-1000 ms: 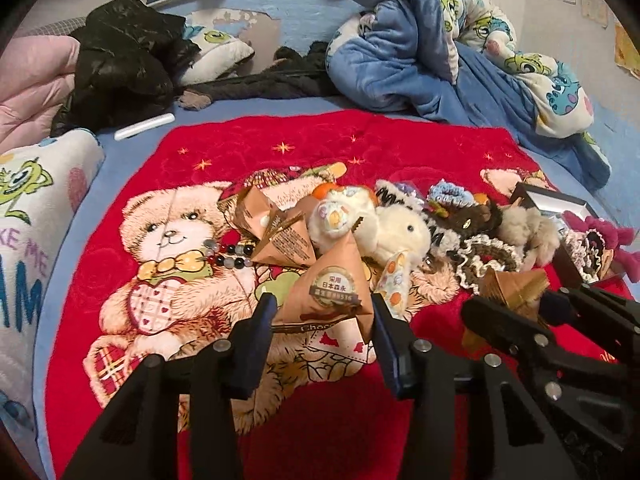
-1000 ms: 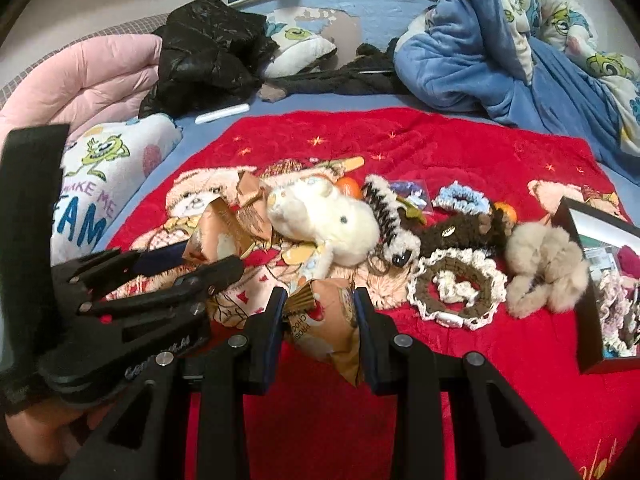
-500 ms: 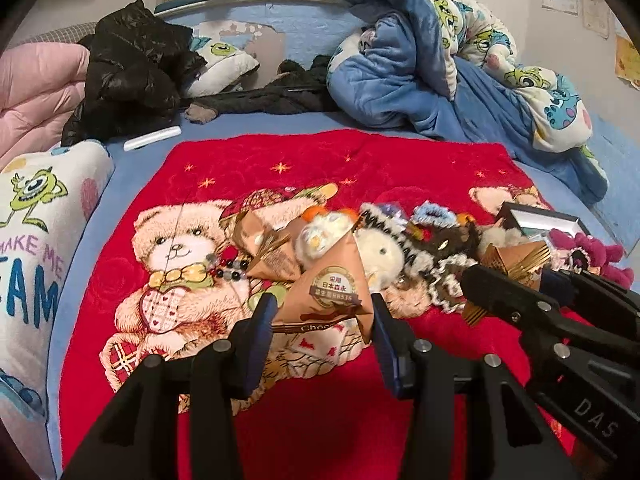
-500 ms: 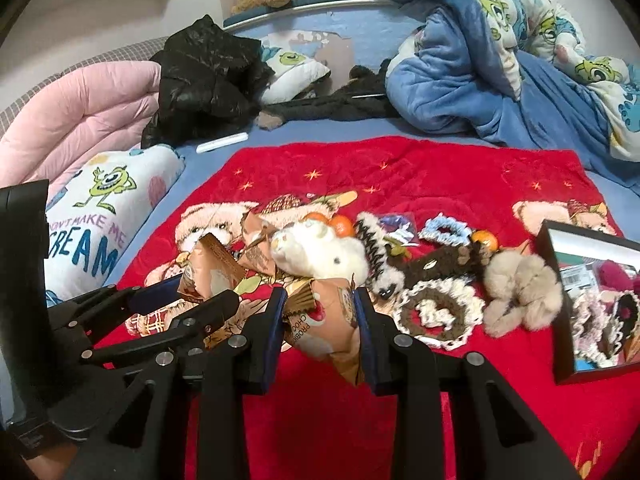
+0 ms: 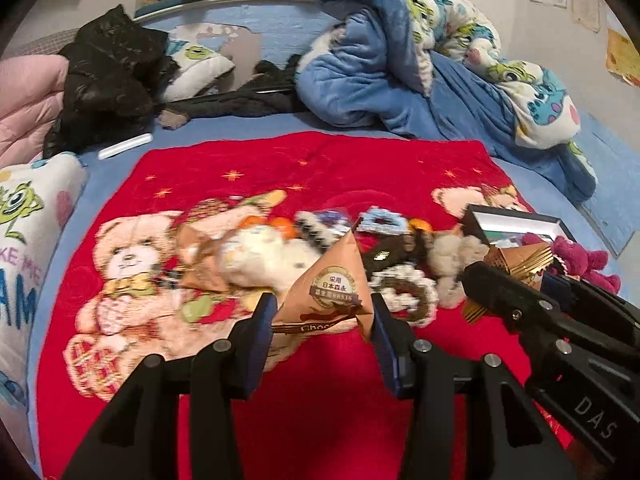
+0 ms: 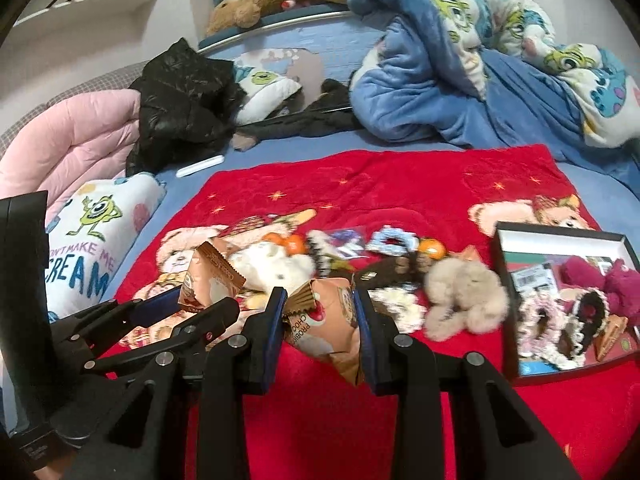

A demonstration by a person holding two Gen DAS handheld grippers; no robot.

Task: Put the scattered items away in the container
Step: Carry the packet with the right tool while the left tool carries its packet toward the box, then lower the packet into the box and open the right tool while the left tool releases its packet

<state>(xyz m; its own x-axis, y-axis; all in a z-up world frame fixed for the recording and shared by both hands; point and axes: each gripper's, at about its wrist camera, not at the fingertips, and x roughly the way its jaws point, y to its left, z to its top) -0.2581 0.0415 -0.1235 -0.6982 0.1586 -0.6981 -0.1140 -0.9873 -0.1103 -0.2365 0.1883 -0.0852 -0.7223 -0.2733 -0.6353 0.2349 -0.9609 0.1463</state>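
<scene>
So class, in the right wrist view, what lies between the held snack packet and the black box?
A fluffy beige plush on the red blanket, between the snack packet and black box.

Home bedroom: bed [image 6: 280, 148] with rumpled cartoon duvet [image 6: 460, 60], plush toy [image 6: 272, 0] on headboard.

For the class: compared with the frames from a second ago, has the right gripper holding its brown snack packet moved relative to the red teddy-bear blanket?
Yes. The right gripper, shut on the brown snack packet, has risen and pulled back: the red teddy-bear blanket sits lower and smaller.
</scene>
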